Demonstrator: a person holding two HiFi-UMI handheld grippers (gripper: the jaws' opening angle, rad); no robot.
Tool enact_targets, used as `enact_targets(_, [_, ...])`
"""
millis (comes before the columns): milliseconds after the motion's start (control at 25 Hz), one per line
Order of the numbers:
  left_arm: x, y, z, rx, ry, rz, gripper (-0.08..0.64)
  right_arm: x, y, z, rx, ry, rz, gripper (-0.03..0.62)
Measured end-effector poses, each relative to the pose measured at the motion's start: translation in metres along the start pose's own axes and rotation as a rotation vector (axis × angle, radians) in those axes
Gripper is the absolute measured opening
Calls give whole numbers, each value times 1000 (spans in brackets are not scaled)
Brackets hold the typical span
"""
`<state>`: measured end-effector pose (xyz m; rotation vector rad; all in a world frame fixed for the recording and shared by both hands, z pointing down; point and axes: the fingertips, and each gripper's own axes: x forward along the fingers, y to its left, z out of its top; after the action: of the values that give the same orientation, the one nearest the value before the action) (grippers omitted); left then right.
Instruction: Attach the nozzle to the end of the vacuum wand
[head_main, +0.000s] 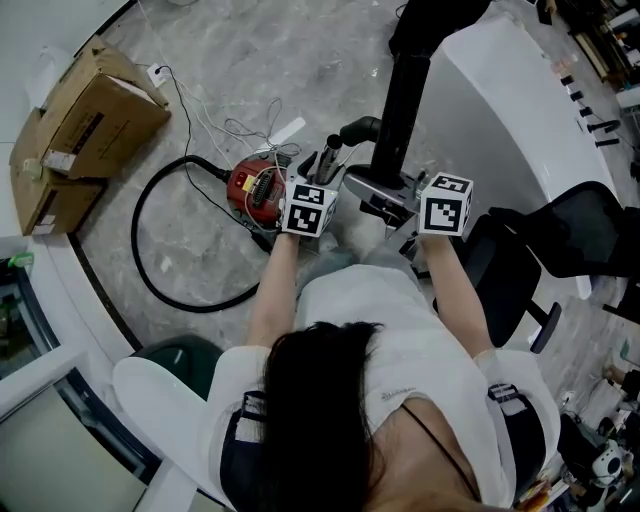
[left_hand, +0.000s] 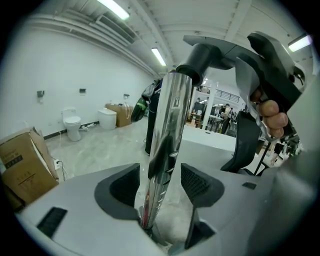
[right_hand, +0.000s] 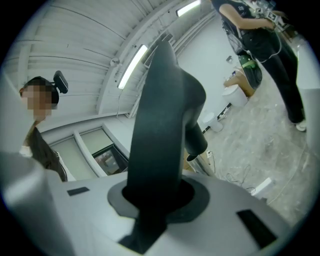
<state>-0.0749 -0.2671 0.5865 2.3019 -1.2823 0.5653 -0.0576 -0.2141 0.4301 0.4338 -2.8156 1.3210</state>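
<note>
The vacuum wand (left_hand: 167, 135), a mirror-bright chrome tube, rises between the two pads of my left claw (left_hand: 161, 187). That claw is spread wide, with its dark textured pads standing on either side of the tube and neither squeezing it. The wand's top end runs into the round dark collar of the nozzle (left_hand: 212, 50); I cannot tell whether it is fully seated there. My right claw (right_hand: 155, 200) is pinched tight on that nozzle, a matte black plastic piece. It is broad and flat where I grip it and bends into a short round neck. Down on the grey marbled floor (head_main: 200, 60) lie the red vacuum body (head_main: 255, 190) and its looped black hose (head_main: 140, 250).
</note>
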Motion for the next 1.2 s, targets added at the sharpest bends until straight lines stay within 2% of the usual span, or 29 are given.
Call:
enact_targets(120, [6, 2, -4, -51, -2, 11, 244, 1, -1, -1, 11, 16, 4, 78])
enact_targets(240, [9, 5, -5, -71, -16, 21, 244, 2, 1, 0, 29, 11, 18, 77])
enact_targets(440, [15, 3, -11, -51, -17, 4, 225, 2, 1, 1, 52, 10, 36, 78])
enact_targets(520, [15, 5, -12, -40, -22, 13, 179, 3, 1, 4, 81, 3, 52, 78])
enact_targets(680, [15, 5, -10, -30, -26, 12, 175, 1, -2, 11, 146, 10, 80, 78])
enact_targets(1000, [15, 4, -11, -26, -32, 17, 172, -3, -12, 24, 282, 99, 188, 78])
enact_targets(1200, [13, 5, -10, -29, -42, 9, 172, -5, -15, 22, 326, 193, 193, 77])
